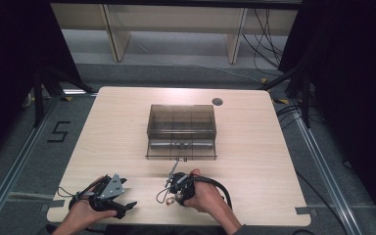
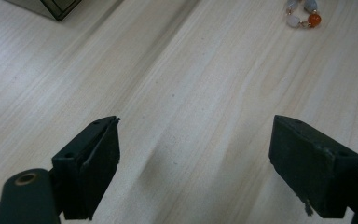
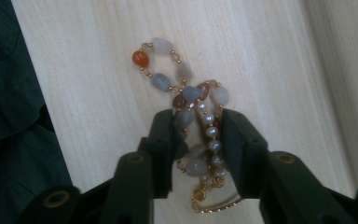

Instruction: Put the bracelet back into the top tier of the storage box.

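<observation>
A bracelet [image 3: 186, 93] of grey, white and orange beads with a string of small pearls and a gold clasp lies bunched on the light wood table [image 1: 254, 161]. My right gripper [image 3: 198, 126] points down at it, shut on the bracelet, with beads and pearls pinched between its fingertips. In the high view the right gripper [image 1: 176, 188] is near the table's front edge, with the bracelet [image 1: 169, 200] beneath it. My left gripper [image 1: 128, 193] rests to its left, open and holding nothing. The left gripper [image 2: 193, 154] faces bare table, with a few beads of the bracelet [image 2: 303, 14] farther off.
A transparent brown plastic box [image 1: 181, 131] with compartments stands mid-table, its low front drawer part facing me. A corner of the box [image 2: 56, 5] shows in the left gripper view. A round cable hole [image 1: 217, 102] sits at the back of the table.
</observation>
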Demonstrator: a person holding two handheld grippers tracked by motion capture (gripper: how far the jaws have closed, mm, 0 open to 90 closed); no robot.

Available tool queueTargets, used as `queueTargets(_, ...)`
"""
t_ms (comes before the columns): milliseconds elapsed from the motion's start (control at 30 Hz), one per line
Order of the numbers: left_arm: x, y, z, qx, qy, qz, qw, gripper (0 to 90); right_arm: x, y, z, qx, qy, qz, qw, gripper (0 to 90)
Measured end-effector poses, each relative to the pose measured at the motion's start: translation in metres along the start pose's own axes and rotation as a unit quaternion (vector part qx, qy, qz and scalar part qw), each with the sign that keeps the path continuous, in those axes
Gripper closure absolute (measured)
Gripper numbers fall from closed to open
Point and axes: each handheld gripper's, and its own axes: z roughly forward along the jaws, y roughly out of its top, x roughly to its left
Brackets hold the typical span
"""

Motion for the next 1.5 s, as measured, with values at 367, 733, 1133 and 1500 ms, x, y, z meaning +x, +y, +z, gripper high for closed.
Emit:
queueTargets(367,0.0,0.0,0.0,-0.004,0.004,0.0,1.0,16.2,-0.001,0.003,0.0,0.027,-0.002,-0.011,0.9996,78.0)
queueTargets(733,0.0,0.0,-0.001,-0.003,0.006,0.0,1.0,16.2,0.0,0.003,-0.001,0.029,-0.009,-0.018,0.9994,78.4)
queueTargets(1133,0.0,0.0,-0.001,-0.003,0.006,0.0,1.0,16.2,0.004,0.003,-0.018,0.026,-0.023,-0.01,0.9994,78.8)
queueTargets(1500,0.001,0.0,0.0,-0.003,0.003,-0.004,1.0,16.2,-0.001,0.001,-0.037,0.008,-0.03,-0.02,0.9993,78.8)
